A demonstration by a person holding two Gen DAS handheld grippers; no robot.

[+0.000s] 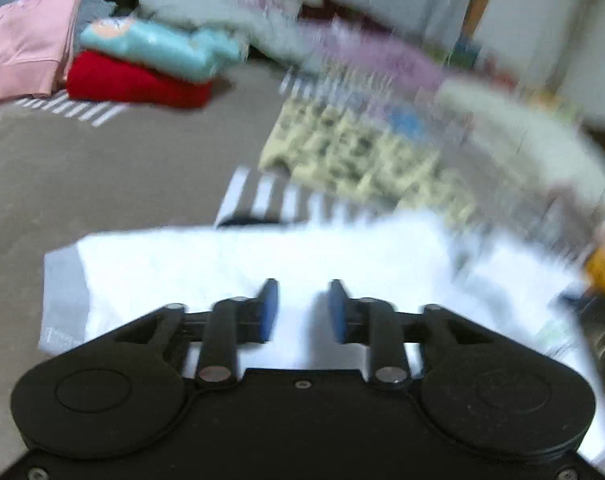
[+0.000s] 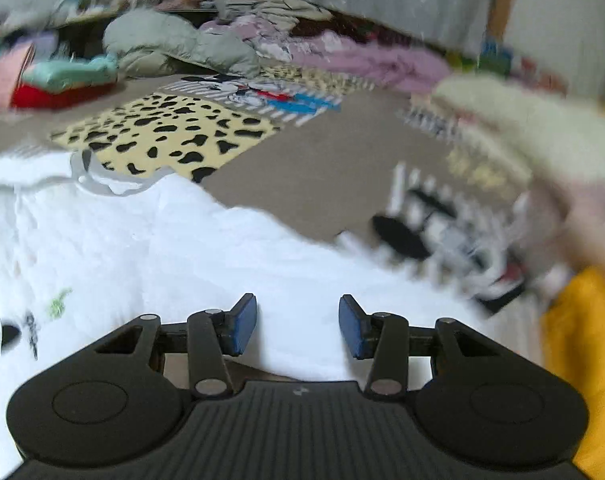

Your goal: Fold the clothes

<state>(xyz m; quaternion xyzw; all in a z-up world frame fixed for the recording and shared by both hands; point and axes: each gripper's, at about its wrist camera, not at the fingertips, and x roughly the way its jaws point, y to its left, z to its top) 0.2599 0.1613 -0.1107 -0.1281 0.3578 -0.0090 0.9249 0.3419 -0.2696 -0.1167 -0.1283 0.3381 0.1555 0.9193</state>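
One white garment [image 2: 174, 248] lies spread. Three folded pieces sit stacked: one pink [image 1: 22, 40], one aqua [image 1: 154, 46], one red [image 1: 130, 82]. One yellow cloth [image 2: 582, 352]. Two grippers, left [image 1: 303, 308] and right [image 2: 298, 326].

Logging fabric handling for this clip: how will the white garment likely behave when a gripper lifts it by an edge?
The white garment lies rumpled and creased, so it is probably floppy and will drape and sag. It looks thin, so likely light. Both the left gripper and right gripper are open above it.

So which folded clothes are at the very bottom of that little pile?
The red garment. The light blue garment lies on top of it; the pink one lies beside them.
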